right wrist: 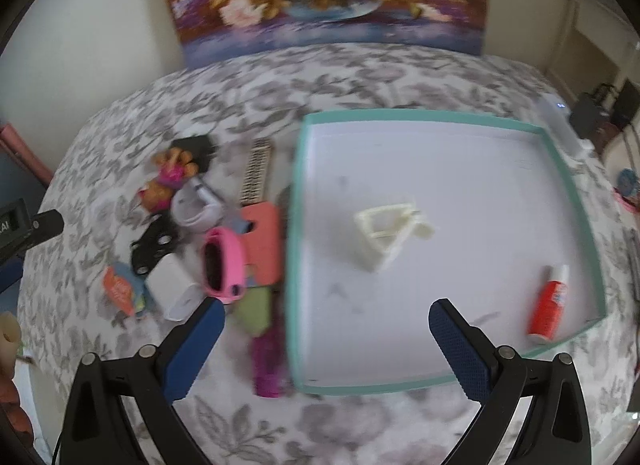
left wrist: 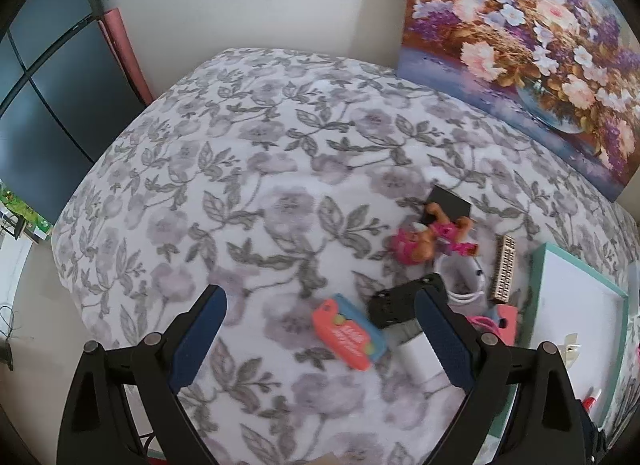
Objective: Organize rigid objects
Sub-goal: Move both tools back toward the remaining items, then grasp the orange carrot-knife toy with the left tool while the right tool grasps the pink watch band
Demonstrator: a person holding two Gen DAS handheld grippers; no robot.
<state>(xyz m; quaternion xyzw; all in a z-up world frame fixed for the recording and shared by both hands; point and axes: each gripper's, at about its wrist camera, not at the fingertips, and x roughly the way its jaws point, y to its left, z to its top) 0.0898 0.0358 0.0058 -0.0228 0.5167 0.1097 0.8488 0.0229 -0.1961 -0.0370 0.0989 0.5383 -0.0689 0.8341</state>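
Note:
A teal-rimmed white tray (right wrist: pixel 298 201) lies on the floral bedspread and holds a cream plastic frame (right wrist: pixel 386 235) and an orange-red bottle (right wrist: pixel 550 301). Left of it lies a pile: a pink case (right wrist: pixel 224 265), a salmon card (right wrist: pixel 264 243), a white box (right wrist: pixel 172 285), a black toy (right wrist: pixel 154 245), a dog figure (right wrist: pixel 170 179) and an orange tag (right wrist: pixel 118 289). My right gripper (right wrist: pixel 322 313) is open above the tray's near left edge. My left gripper (left wrist: pixel 320 301) is open above the orange tag (left wrist: pixel 348 331), near the black toy (left wrist: pixel 394 301).
A floral painting (left wrist: pixel 520 45) leans on the wall behind the bed. A brown comb-like strip (right wrist: pixel 256 171), a green item (right wrist: pixel 254 311) and a purple item (right wrist: pixel 268 361) lie beside the tray. The tray's rim also shows in the left wrist view (left wrist: pixel 536 293).

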